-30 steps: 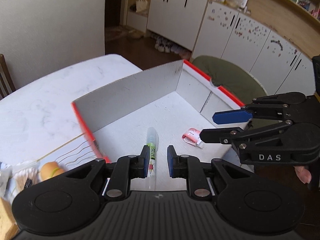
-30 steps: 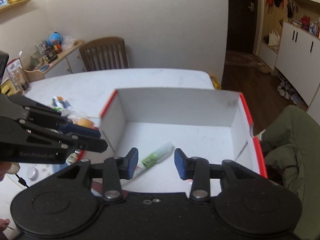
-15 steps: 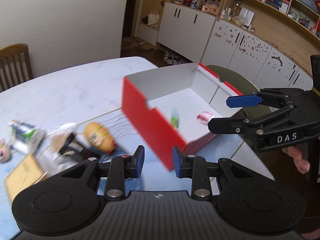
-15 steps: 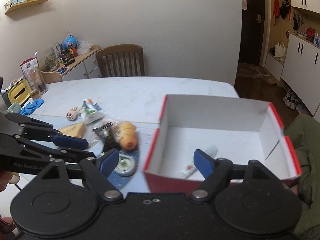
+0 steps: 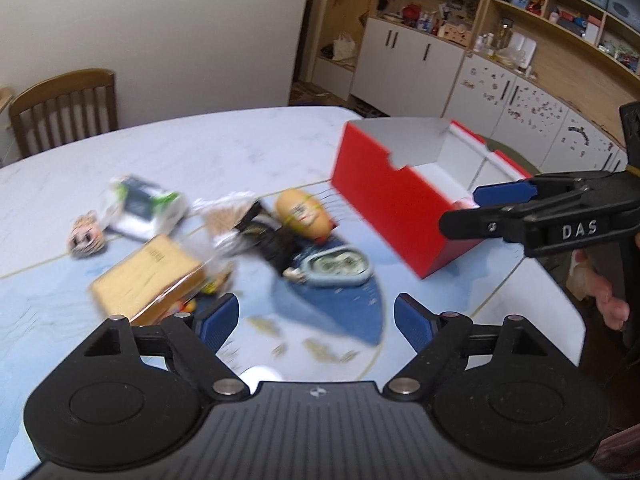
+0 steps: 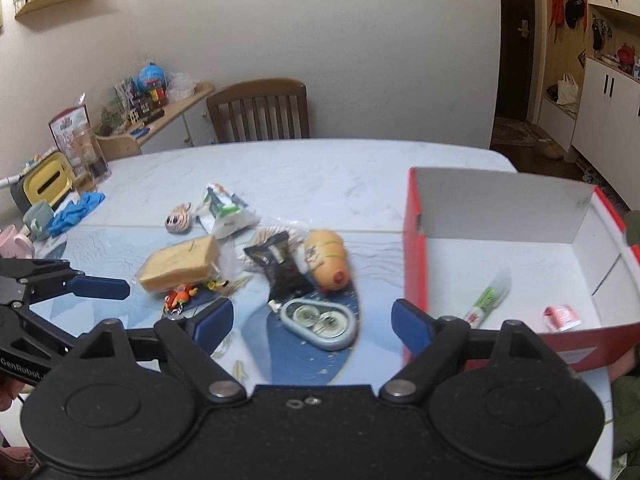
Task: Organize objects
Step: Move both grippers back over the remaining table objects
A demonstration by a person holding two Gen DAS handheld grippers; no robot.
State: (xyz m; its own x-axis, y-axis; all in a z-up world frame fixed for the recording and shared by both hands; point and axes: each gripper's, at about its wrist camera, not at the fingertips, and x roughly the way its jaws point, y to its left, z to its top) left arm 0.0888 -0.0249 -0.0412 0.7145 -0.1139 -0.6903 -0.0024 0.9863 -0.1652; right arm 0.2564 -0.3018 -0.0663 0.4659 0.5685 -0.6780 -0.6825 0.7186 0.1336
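Clutter sits ahead of us, grey oval case [image 6: 318, 322] dead centre between right gripper [image 6: 312, 322] pads, long axis slanting lower right, red box [image 6: 414, 248] at right; left gripper [image 5: 316, 316] jaws opening, both empty.

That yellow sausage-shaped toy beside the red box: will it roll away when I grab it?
Probably: the sausage toy looks rounded and lies on its side on the smooth table, so a nudge may roll it. It looks soft, so it may squash when squeezed.

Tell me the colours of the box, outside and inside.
The box is red outside and white inside, clearest in the right wrist view.
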